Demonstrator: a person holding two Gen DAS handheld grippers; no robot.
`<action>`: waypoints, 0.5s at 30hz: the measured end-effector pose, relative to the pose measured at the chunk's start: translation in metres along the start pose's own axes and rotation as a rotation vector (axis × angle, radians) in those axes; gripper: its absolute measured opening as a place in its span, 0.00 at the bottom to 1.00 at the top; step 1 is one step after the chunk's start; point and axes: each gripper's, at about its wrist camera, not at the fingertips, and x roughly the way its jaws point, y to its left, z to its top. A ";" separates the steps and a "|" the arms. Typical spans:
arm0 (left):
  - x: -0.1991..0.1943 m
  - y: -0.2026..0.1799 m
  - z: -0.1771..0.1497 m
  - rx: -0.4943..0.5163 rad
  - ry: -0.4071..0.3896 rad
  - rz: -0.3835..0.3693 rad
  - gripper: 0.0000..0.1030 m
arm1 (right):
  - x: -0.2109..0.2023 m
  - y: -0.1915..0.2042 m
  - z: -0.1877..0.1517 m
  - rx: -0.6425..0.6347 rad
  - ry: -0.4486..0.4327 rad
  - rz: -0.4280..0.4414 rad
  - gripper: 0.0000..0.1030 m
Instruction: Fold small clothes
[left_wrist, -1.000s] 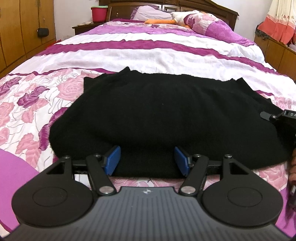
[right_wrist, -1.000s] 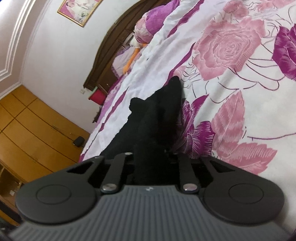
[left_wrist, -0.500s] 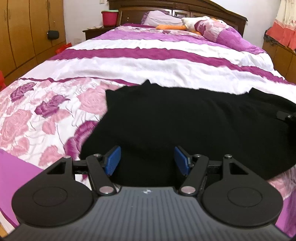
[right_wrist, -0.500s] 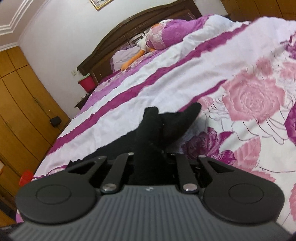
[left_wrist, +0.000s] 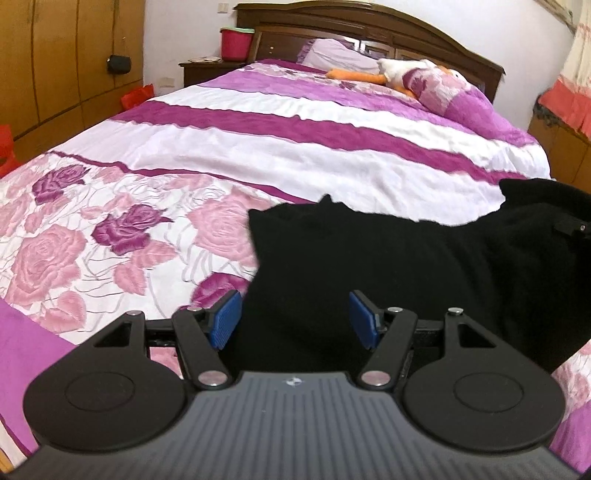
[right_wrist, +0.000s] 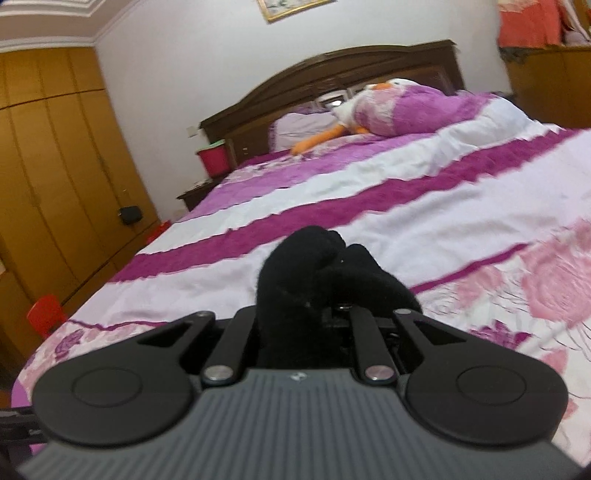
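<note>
A black knit garment (left_wrist: 406, 266) lies on the floral bed cover (left_wrist: 129, 229), its right side raised. My left gripper (left_wrist: 293, 317) is open, its blue pads (left_wrist: 225, 319) standing on either side of the garment's near edge without closing on it. My right gripper (right_wrist: 303, 325) is shut on a bunched part of the black garment (right_wrist: 317, 266) and holds it up above the bed; its fingertips are hidden by the cloth. Part of the right gripper shows at the right edge of the left wrist view (left_wrist: 572, 227).
The bed (right_wrist: 443, 192) has purple and white stripes, with pillows (left_wrist: 454, 96) and an orange-and-white plush toy (left_wrist: 384, 74) by the dark headboard (left_wrist: 369, 33). Wooden wardrobes (right_wrist: 48, 177) stand on the left. A red bucket (left_wrist: 236, 44) sits on a nightstand.
My right gripper has lifted the held part of the garment up and over toward the left. The garment's left edge has shifted right. My left gripper stays open at the near edge.
</note>
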 end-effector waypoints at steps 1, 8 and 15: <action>-0.001 0.005 0.001 -0.010 -0.005 -0.004 0.67 | 0.000 0.008 0.001 -0.015 0.002 0.000 0.13; -0.011 0.044 0.004 -0.048 -0.041 0.013 0.67 | 0.010 0.064 -0.002 -0.138 0.017 0.007 0.13; -0.010 0.071 0.001 -0.080 -0.057 0.005 0.67 | 0.027 0.126 -0.019 -0.238 0.049 0.078 0.13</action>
